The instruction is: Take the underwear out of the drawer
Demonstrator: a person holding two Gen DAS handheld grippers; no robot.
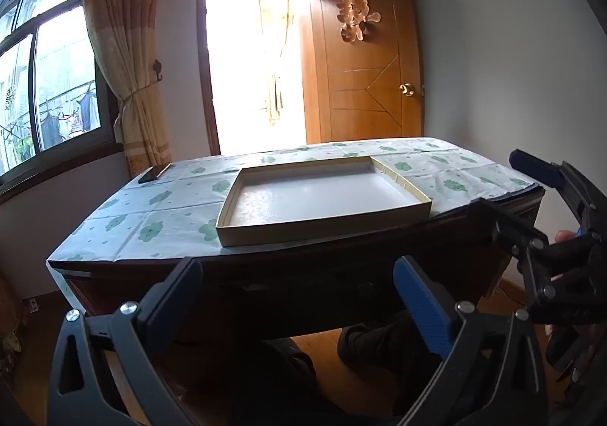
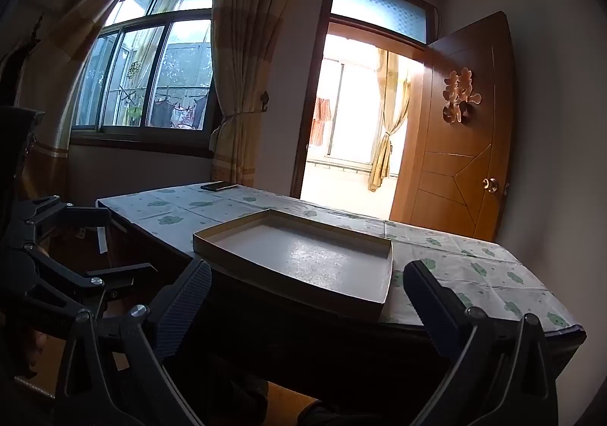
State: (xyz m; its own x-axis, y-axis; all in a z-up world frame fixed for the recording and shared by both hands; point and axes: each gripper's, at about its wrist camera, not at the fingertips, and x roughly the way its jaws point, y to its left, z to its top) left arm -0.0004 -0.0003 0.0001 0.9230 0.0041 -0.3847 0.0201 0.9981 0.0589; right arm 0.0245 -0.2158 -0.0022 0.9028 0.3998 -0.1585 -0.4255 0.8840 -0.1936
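Underwear unseen; shallow box (image 1: 326, 194) and phone (image 1: 153, 172) lie on the table (image 1: 114, 221); both grippers gape, holding nothing.

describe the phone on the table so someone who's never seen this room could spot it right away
Start at the table covered with a pale cloth printed with green clouds. A shallow cardboard tray sits near the front edge; the phone lies at the far corner nearest the curtained window. It is the only dark, flat, slim slab on the cloth.

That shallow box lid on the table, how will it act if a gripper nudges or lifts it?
The box lid looks like thin card and empty, so probably light. It may slide on the glossy tablecloth. Its low rim would likely flex if pinched.
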